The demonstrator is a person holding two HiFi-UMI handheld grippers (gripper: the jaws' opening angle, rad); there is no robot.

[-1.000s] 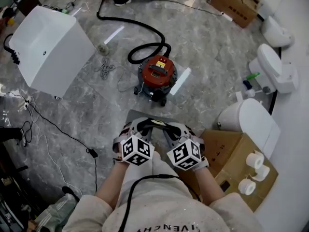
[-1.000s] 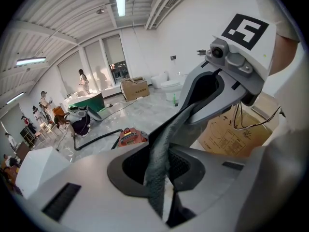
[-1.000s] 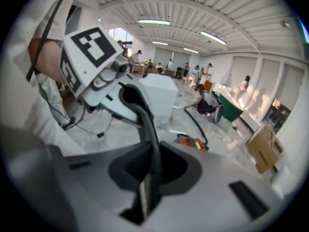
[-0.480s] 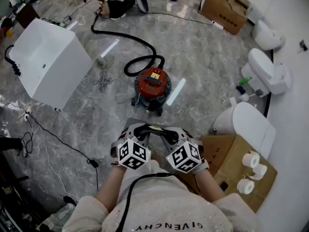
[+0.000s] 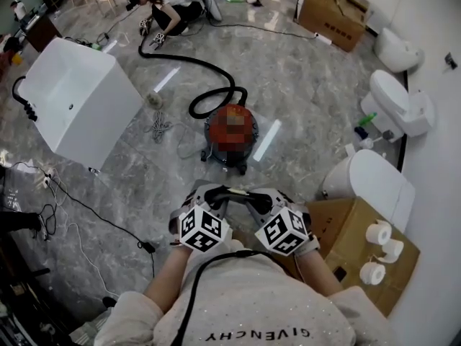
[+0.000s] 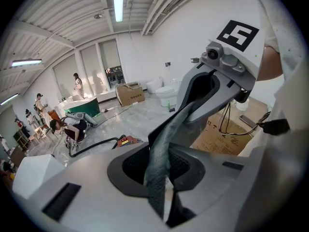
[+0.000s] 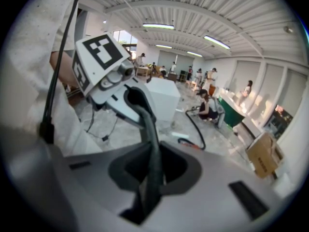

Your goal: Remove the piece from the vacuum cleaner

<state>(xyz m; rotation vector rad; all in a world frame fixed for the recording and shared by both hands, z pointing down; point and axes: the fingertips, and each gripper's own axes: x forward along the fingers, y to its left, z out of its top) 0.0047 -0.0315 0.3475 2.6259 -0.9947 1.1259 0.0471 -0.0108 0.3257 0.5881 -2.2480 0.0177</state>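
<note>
Your left gripper (image 5: 210, 193) is parked at your chest, fingers pressed together, empty. The vacuum cleaner (image 5: 232, 132) stands mid-floor (image 5: 302, 71), well ahead, out of reach for now. Your right gripper (image 5: 261, 195) sits just beside the left, fingers likewise together, holding nothing, probably tucked in for the approach.

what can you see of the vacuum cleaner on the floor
The vacuum cleaner is a small round canister, red above a dark base, plastic by the look. It stands upright on the grey marble floor, well ahead of both grippers. A black hose leaves it, curls once beside it and runs off across the floor toward a crouching person. Details of its top cannot be made out.
</note>
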